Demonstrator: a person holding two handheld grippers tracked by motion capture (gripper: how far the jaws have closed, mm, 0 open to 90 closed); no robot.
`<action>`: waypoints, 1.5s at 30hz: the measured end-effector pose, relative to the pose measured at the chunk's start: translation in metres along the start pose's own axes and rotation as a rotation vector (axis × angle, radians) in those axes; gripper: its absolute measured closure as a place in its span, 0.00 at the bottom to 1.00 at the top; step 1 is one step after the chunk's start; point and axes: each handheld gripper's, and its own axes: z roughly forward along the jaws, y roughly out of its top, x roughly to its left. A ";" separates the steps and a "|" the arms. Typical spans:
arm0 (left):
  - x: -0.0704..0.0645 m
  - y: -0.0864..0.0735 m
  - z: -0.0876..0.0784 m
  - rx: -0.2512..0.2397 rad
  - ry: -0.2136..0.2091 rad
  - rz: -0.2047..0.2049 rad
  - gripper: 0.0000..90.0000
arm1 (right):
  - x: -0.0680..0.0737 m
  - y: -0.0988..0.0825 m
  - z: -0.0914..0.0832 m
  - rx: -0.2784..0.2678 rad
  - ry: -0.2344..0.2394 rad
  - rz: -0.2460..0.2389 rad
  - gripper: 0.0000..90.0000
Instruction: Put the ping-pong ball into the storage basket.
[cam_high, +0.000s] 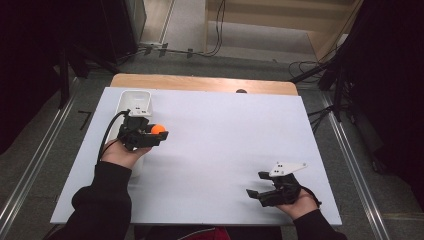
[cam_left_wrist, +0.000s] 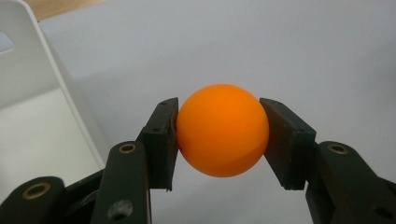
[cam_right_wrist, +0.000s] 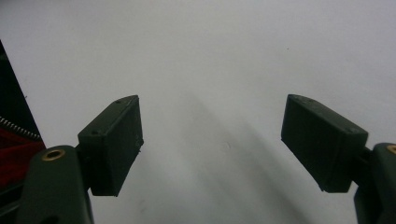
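White table (cam_high: 215, 150): left gripper (cam_high: 161, 134) hides orange ball (cam_high: 158, 129) sides.

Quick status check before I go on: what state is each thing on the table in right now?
Orange ball: clamped between the left gripper's pads, off the table.
Left gripper: shut on the ball, beside the white bin.
White bin: upright at the table's left edge; the part of its inside that shows is bare.
Right gripper: jaws wide apart, nothing between them, low over the white table.
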 end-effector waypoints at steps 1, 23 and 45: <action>0.000 0.000 0.000 0.000 0.005 -0.004 0.56 | 0.000 0.000 0.000 0.000 -0.001 0.000 0.21; 0.020 -0.002 -0.013 -0.008 0.061 -0.045 0.56 | 0.000 0.000 0.000 0.003 -0.001 -0.001 0.21; 0.038 -0.006 -0.023 -0.017 0.112 -0.085 0.56 | 0.000 0.000 0.000 0.007 -0.003 0.000 0.21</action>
